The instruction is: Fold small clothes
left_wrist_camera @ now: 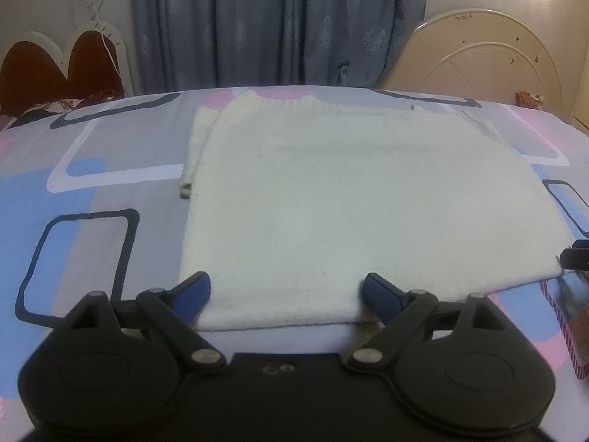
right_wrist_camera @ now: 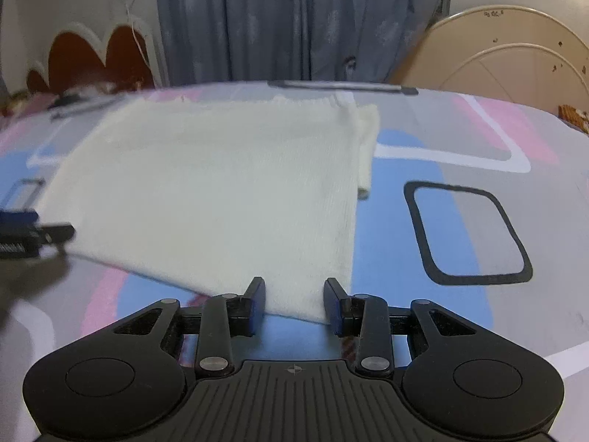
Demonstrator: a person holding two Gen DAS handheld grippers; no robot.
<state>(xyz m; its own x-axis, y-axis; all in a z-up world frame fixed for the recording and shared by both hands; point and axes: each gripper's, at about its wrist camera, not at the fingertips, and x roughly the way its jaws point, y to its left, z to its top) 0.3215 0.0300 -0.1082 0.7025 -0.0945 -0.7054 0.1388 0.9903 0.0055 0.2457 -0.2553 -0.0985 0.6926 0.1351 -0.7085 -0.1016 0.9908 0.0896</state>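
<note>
Gripping nothing yet: left gripper point(left_wrist_camera: 287, 291) and right gripper point(right_wrist_camera: 294, 302) both spread around the hem.
Sweater point(left_wrist_camera: 349, 191) looks soft, light, floppy; I pinch near-edge corners.

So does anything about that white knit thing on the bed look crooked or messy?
Mostly tidy. The white sweater lies flat on the bedsheet, but one sleeve pokes out from under its side.

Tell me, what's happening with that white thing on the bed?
A person holding two handheld grippers is folding a small white sweater laid flat on a patterned bedsheet. The left gripper and the right gripper are both open, each straddling a near corner of the hem. Nothing is lifted yet.
</note>
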